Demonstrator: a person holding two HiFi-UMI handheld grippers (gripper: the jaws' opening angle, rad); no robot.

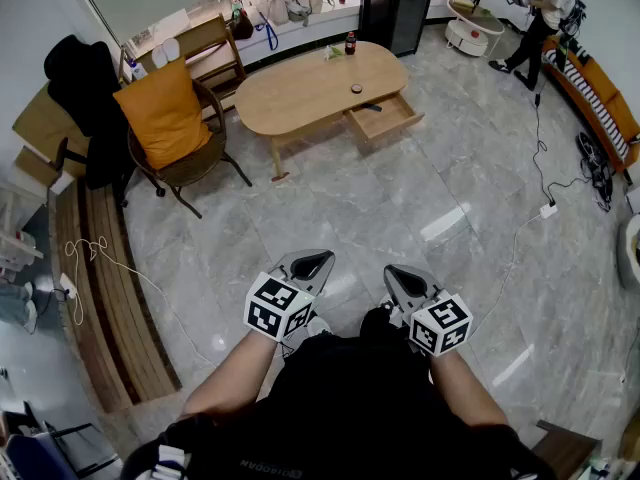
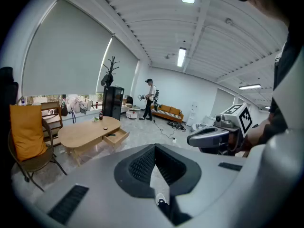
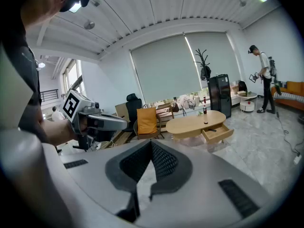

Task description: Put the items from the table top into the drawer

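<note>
On the table [image 1: 290,93], well ahead of us, stand the items. A dark bottle [image 1: 350,43] is upright near the far edge. A small green thing [image 1: 333,54] lies just beside it. A small dark round thing [image 1: 356,89] sits nearer the front edge, right above the drawer [image 1: 390,120]. The drawer is pulled out towards us. A dark thing shows at its inner end, and we cannot tell what it is. The table is oval and of light wood.

We hold both grippers close to our body, far from the table and pointing towards it. The left gripper [image 1: 312,262] has its jaws pressed together with nothing between them. The right gripper [image 1: 403,278] is the same, jaws closed and empty. The two are side by side and apart, above the grey marble floor [image 1: 380,208].

To the left of the table stands a chair [image 1: 190,168] with an orange cushion [image 1: 163,113] leaning in it. A black jacket [image 1: 85,93] hangs just behind it. A wooden bench [image 1: 100,288] runs along the left wall. Behind the table is a tall black cabinet [image 1: 395,8]. At the far right a person [image 1: 545,13] stands near an orange sofa [image 1: 600,98]. A white cable [image 1: 520,233] trails over the floor from there.
</note>
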